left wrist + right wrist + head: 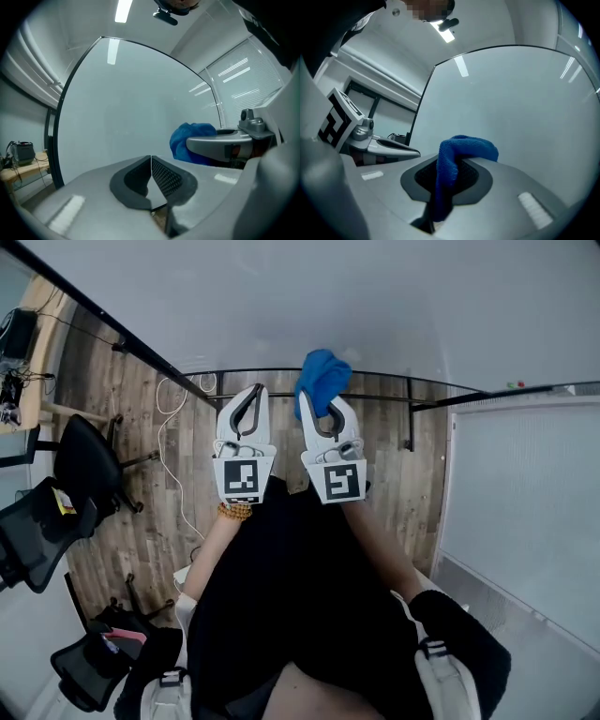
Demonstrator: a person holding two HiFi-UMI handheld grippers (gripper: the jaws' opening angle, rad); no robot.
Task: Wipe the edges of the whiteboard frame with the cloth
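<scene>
White board (281,296) fills most of what I see ahead, one board only, with a thin black frame (141,351) round it. In the head view one side of the frame runs up and away to the left, and the lower edge (394,381) runs across from left to right just past my tong tips. Below it is wood floor (141,512), well apart from the work. I have two tongs up side by side, both pointing at the board. The left gripper (253,395) is pinched together on nothing, its pads meeting with no gap in its own view. The right gripper (323,404) is clamped on the one cloth (322,379), a blue bunch folded over the jaw tips and hanging down between them. That cloth sits over the lower edge in the head view, so the right side is the nearer one, and I judge the wipe should follow that edge's long axis, sideways. Whether the cloth is touching the frame I cannot tell.
</scene>
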